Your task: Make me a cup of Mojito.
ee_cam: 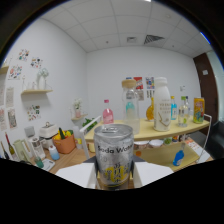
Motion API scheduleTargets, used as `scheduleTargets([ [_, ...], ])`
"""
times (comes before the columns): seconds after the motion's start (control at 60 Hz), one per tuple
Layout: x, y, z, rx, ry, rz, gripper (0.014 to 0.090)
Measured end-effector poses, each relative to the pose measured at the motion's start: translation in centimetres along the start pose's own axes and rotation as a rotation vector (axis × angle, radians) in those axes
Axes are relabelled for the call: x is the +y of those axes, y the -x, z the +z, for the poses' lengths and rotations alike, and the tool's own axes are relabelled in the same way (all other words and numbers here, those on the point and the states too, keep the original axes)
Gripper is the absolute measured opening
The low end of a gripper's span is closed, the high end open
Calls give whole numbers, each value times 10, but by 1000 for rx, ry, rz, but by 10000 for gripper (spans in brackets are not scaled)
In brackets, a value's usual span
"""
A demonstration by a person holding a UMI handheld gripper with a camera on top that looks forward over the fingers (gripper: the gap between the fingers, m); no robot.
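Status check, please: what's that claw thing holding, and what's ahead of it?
Gripper shut on soda water can, held upright. Shelf of bottles beyond. Nothing blocking.

A pale wooden shelf [150,133] carries a pink-capped bottle [107,113], a white bottle [161,105] and a yellow can [198,110]

The one camera is riding on the gripper, looking forward along its fingers. It is sitting very near the silver soda water can [114,156], facing the wooden shelf [150,132] of bottles.

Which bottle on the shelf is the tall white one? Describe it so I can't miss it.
Beyond the silver soda water can between the gripper fingers runs a pale wooden shelf. The tall white opaque bottle stands on it, right of the clear bottle, the only solid white one.
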Motion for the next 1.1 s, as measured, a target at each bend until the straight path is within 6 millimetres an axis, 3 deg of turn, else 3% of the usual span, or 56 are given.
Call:
scheduleTargets([
  [0.117,65,-22,4,20,73,58,511],
  [0.217,107,-39,9,36,108,59,513],
  [0.333,138,-51,12,41,129,145,513],
  [0.417,149,-63,13,48,126,259,514],
  [0.583,145,-69,16,11,82,621,514],
  [0.767,121,-79,19,-69,-4,1119,512],
  [1.1,85,-101,18,-209,-145,1801,508],
])
